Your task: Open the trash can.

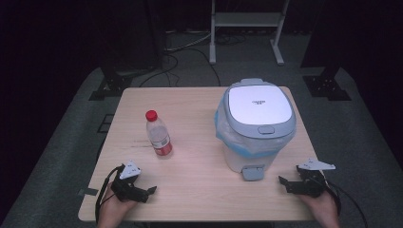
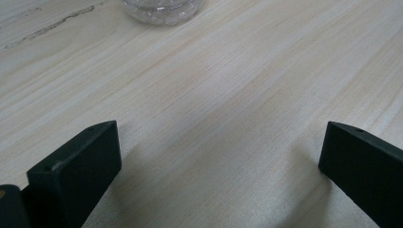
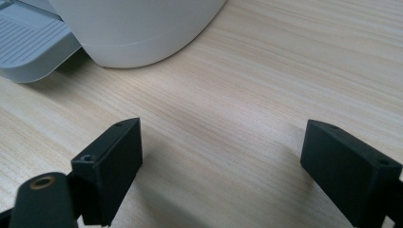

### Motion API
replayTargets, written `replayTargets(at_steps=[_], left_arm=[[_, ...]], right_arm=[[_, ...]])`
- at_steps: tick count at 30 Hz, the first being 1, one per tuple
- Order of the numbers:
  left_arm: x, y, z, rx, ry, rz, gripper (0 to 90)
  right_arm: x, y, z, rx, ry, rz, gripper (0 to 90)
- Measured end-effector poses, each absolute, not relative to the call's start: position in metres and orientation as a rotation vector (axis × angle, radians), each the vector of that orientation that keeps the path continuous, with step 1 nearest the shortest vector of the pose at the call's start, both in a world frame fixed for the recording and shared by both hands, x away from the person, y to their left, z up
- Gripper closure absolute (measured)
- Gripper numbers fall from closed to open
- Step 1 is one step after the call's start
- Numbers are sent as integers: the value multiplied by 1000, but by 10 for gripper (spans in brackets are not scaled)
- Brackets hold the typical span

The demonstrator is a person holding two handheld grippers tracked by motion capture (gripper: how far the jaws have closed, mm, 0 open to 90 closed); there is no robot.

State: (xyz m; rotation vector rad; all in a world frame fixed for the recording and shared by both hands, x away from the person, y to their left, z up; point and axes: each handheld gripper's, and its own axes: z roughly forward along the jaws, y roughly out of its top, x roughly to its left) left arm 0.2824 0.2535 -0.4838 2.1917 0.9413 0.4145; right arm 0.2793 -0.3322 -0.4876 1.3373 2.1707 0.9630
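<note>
The bottle (image 1: 158,134), clear plastic with a red cap and a red label band, stands upright left of centre on the worktop (image 1: 199,190), well apart from the lidded white bin (image 1: 256,126) on the right. Its rounded base (image 2: 164,9) shows at the top of the left gripper view, ahead of that tool's jaws.

Both tools rest low near the near edge. The left tool (image 1: 142,192) has its jaws spread wide with nothing but bare wood between them; the right tool (image 1: 290,184) is likewise wide and empty, lying just right of the bin's grey foot pedal (image 1: 252,172), which also shows at the upper left of the right gripper view (image 3: 33,45).

I judge this to be the starting step: nothing is gripped and the bin lid (image 1: 259,105) is closed. The next move likely calls for the left tool to travel away from the near edge to the bottle and close round its body below the cap, while the right tool presses the pedal or lifts the lid.

The lid carries a small dark line of print, too small to read. The bottle's label is red, its writing not legible.
</note>
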Motion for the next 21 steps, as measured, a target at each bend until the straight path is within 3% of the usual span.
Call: replayTargets(at_steps=[7, 10, 17, 21], left_arm=[[282, 253, -484, 2190, 946, 417, 0], [282, 253, -484, 2190, 946, 417, 0], [282, 253, -484, 2190, 948, 418, 0], [282, 253, -484, 2189, 948, 418, 0]], right_arm=[[275, -335, -485, 1333, 2160, 977, 319], [273, -336, -483, 1321, 2188, 1010, 511], [268, -333, -477, 1261, 2243, 1084, 774], [266, -330, -473, 1230, 2239, 1120, 869]])
